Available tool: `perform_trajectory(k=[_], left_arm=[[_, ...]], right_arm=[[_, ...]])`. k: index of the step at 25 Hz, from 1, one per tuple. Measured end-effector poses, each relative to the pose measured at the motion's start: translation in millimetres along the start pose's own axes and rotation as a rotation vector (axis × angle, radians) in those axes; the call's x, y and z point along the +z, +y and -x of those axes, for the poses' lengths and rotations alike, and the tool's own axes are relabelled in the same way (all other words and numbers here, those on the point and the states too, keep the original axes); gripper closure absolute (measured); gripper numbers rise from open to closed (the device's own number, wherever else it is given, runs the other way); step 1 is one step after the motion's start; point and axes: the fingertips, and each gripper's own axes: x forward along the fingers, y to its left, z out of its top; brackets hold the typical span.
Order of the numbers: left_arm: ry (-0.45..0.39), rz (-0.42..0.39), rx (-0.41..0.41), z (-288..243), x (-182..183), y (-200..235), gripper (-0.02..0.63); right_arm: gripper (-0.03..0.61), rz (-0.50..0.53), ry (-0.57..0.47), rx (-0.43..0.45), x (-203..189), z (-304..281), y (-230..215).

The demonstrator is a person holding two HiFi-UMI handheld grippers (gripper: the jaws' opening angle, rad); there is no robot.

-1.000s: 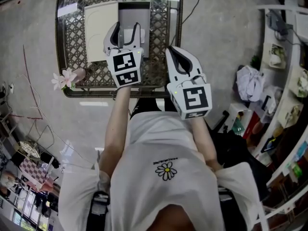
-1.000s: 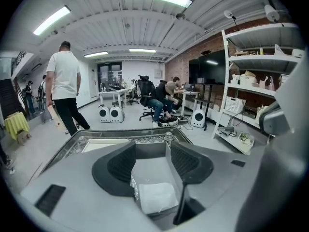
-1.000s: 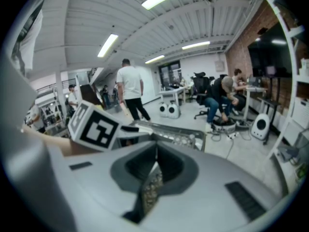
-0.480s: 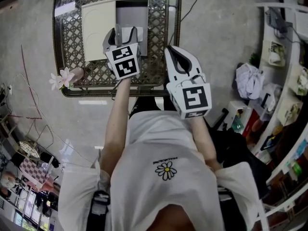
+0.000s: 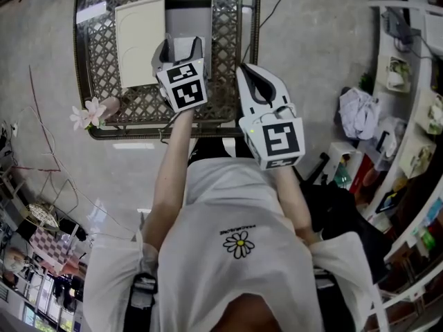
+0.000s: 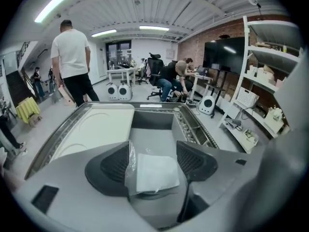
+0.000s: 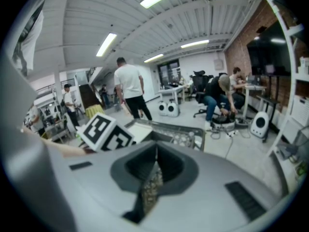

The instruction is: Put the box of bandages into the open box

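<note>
The bandage box [image 6: 155, 172], white and wrapped in clear film, lies on the floor of the open grey box [image 6: 152, 122] between my left gripper's [image 6: 154, 154] jaws. Those jaws have just been opening and stand wide; the right pad is clear of the bandage box, and the film brushes the left pad. In the head view the left gripper [image 5: 181, 45] dips into the open grey box [image 5: 188, 9], whose white lid [image 5: 142, 40] lies flat to its left. My right gripper [image 5: 249, 75] hovers over the table's right part, shut and with nothing in it.
The box and lid rest on a metal lattice table [image 5: 104, 57] with a raised rim. A pink flower [image 5: 90, 113] lies at its near left corner. A white shelf unit [image 5: 415, 81] stands to the right. Several people [image 6: 72, 57] stand or sit in the room beyond.
My left gripper has sunk into the open grey box and tipped further down, and its jaws have spread apart around the bandage box. The right gripper has stayed put.
</note>
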Motion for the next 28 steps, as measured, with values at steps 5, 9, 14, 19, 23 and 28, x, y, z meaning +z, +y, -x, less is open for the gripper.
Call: perform_trajectory(k=[5, 9, 14, 19, 23, 28], left_arm=[[0.096, -0.047, -0.006, -14, -16, -3, 0.299], [0.103, -0.027, -0.032, -21, -14, -14, 0.299], [0.011, -0.022, -0.020, -9, 9, -12, 0.299], [-0.039, -0.013, -0.031, 7, 27, -8, 0.301], [-0.127, -0.035, -0.066, 31, 58, -10, 0.311], [-0.287, -0.075, -0.056, 77, 115, -5, 0.455]], right_arm=[[0.548, -0.007, 0.012, -0.003, -4, -1, -1], [0.548, -0.006, 0.015, -0.004, -5, -3, -1], [0.548, -0.008, 0.007, -0.011, -2, -3, -6], [0.548, 0.002, -0.008, -0.003, 6, -5, -3], [0.548, 0.020, -0.050, -0.006, 26, -4, -3], [0.548, 0.068, -0.151, -0.025, 72, 1, -8]])
